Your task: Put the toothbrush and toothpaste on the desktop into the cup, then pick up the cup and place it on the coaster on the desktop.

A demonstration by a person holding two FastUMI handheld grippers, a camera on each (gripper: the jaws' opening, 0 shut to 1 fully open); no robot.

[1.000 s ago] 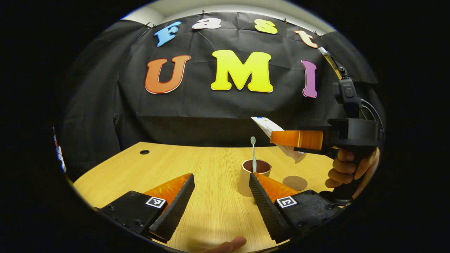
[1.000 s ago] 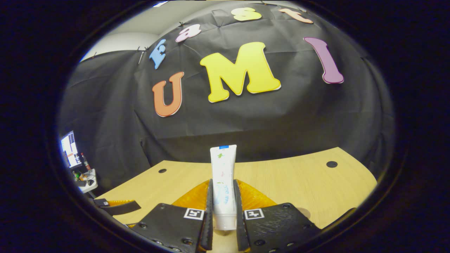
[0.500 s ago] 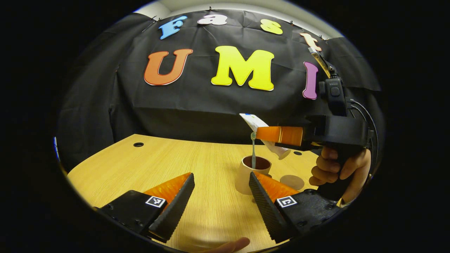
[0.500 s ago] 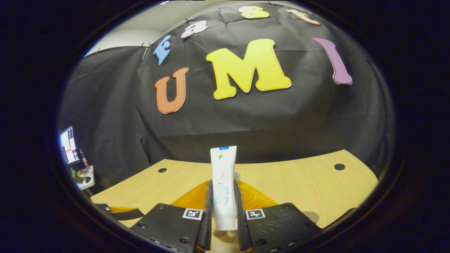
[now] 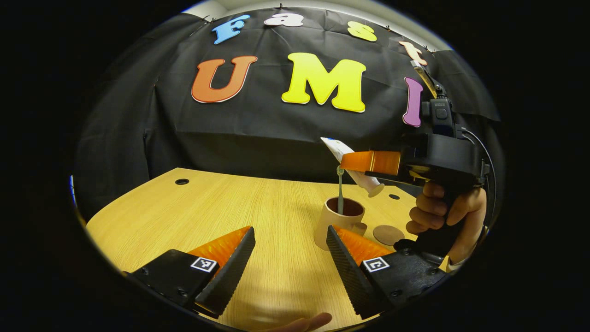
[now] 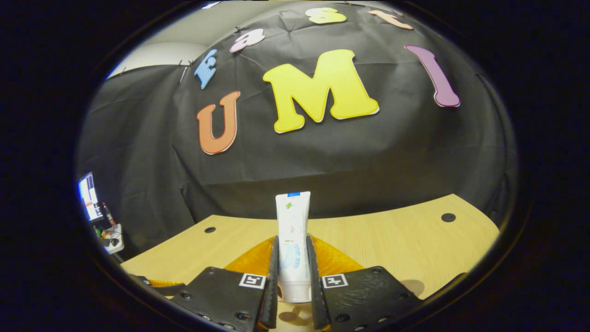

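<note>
A beige cup (image 5: 333, 222) with a dark inside stands on the wooden desktop (image 5: 239, 212), with a toothbrush (image 5: 340, 192) upright in it. To its right lies a round brown coaster (image 5: 388, 234). My left gripper (image 5: 290, 251) is open, low over the desk, just in front and left of the cup. My right gripper (image 6: 292, 272) is shut on a white toothpaste tube (image 6: 293, 235). In the left gripper view that tube (image 5: 352, 166) hangs tilted, cap down, above and right of the cup, held by the right gripper (image 5: 368, 162) in a hand (image 5: 442, 216).
Round cable holes sit in the desktop at the far left (image 5: 181, 181) and near the far right (image 5: 393, 197). A fingertip (image 5: 306, 322) shows at the near edge. A side table with a screen (image 6: 94, 200) stands beyond the desk's left end.
The right gripper has carried the toothpaste tube leftward and nearer the cup. The left gripper has stayed open, its view shifting slightly.
</note>
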